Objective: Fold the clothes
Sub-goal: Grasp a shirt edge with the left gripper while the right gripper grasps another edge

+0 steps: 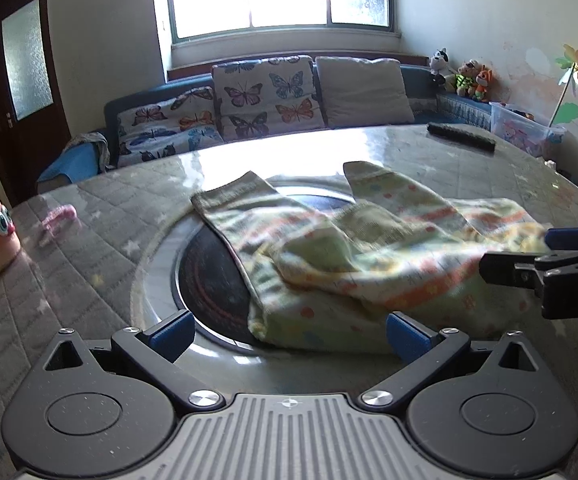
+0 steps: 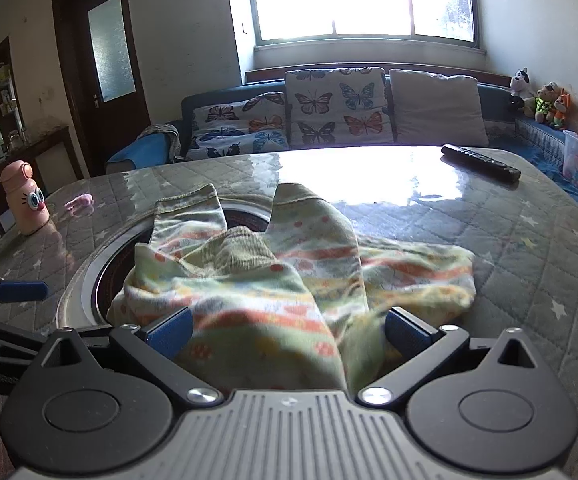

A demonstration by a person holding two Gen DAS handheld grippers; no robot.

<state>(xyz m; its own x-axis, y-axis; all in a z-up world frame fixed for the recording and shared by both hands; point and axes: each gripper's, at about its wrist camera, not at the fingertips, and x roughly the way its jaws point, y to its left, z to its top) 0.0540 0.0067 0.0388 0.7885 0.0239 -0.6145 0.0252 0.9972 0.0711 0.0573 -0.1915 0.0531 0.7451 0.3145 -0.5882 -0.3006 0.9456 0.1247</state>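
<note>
The small garment (image 2: pixel 273 280), a pair of child's trousers in soft pale-green knit with orange stripes and coloured dots, lies crumpled at the middle of the worktop (image 2: pixel 529 248), partly over a round recessed burner (image 1: pixel 209 276) set in a metal ring. Its two legs point toward twelve o'clock, ribbed cuffs at the far ends, and the waist end is bunched toward six o'clock.

The right tongs (image 2: pixel 287 334) are spread wide, with a fold of the cloth heaped between the blue pads but not pinched. The left tongs (image 1: pixel 289 334) are also spread, sitting just at the garment's near hem at five o'clock in the left wrist view, holding nothing.

Risks, as I judge them: the knit is limp and stretchy, so closing on the heap could catch several layers at once and drag the whole bundle instead of one edge. The worktop looks like glossy glass over a quilted, star-printed cloth, so the fabric may slide rather than stay anchored while one side is pulled. The dip of the burner could let cloth sag in and crease the fold line. The legs overlap at the crotch, so an uneven pull would likely twist them.

A pink cat-faced bottle (image 2: pixel 25 198) stands at nine o'clock and a dark remote control (image 2: pixel 481 163) lies at two o'clock, both well apart from the garment.
</note>
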